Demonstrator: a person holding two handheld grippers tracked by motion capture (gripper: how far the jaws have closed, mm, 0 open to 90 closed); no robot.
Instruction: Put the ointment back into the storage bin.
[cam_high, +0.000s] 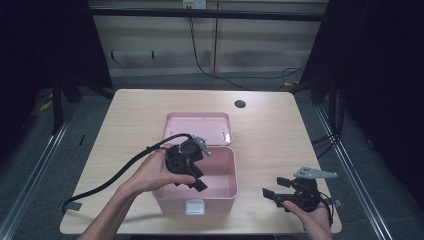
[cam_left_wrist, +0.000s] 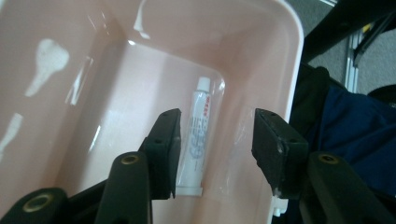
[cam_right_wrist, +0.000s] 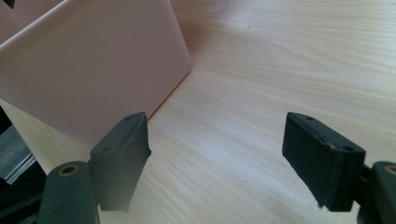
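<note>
A pink plastic box stands open at the table's middle, its lid laid back behind it. A small white tube lies on the box floor near a corner. My left gripper reaches down into the box from its left rim; its jaws stand open above the tube and hold nothing. My right gripper rests low over the table to the right of the box, jaws wide open and empty, pointing toward the box's side wall.
The wooden table has a round cable hole at the back right. A thick black cable trails from the left gripper to the table's front-left edge. The box's white latch faces the front edge.
</note>
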